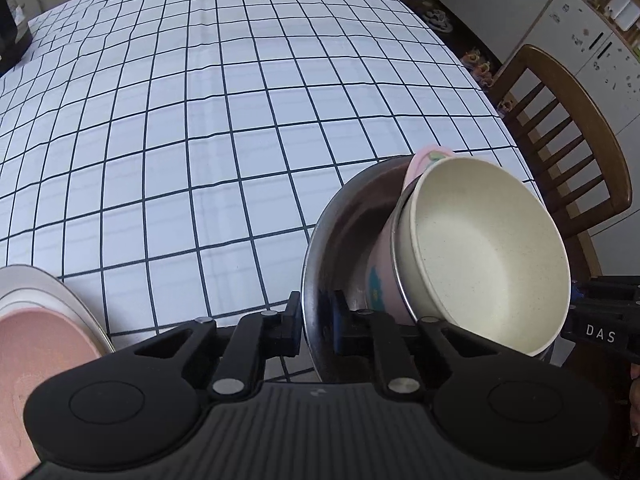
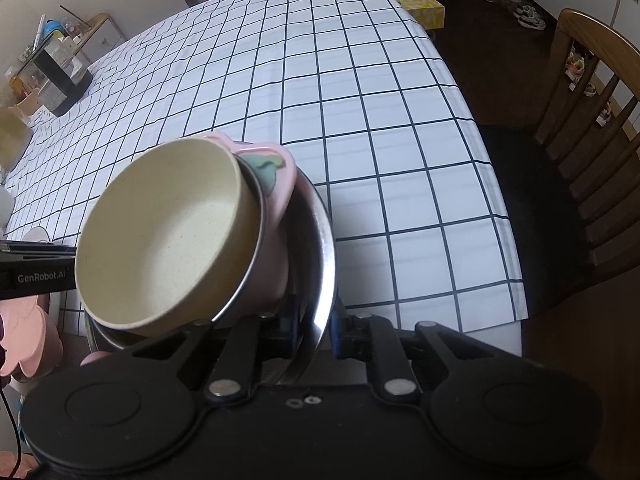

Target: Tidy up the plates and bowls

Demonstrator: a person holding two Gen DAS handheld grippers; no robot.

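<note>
A steel bowl [image 1: 344,216] holds a pink bowl [image 1: 380,268], and a cream bowl [image 1: 480,248] is nested in that one. My left gripper [image 1: 316,320] is shut on the steel bowl's near rim, one finger inside and one outside. In the right wrist view the same steel bowl [image 2: 320,248] carries the pink bowl [image 2: 280,176] and the cream bowl [image 2: 168,232]. My right gripper [image 2: 314,332] is shut on the rim at the opposite side. The inner bowls sit tilted in the steel bowl. Whether the steel bowl rests on the table is hidden.
A checked tablecloth [image 1: 200,120] covers the table. A pink plate [image 1: 36,344] lies on a white plate [image 1: 60,288] at the near left. Wooden chairs [image 1: 560,140] [image 2: 592,120] stand on the right. A rack of jars [image 2: 60,76] stands far left, near a yellow box [image 2: 420,4].
</note>
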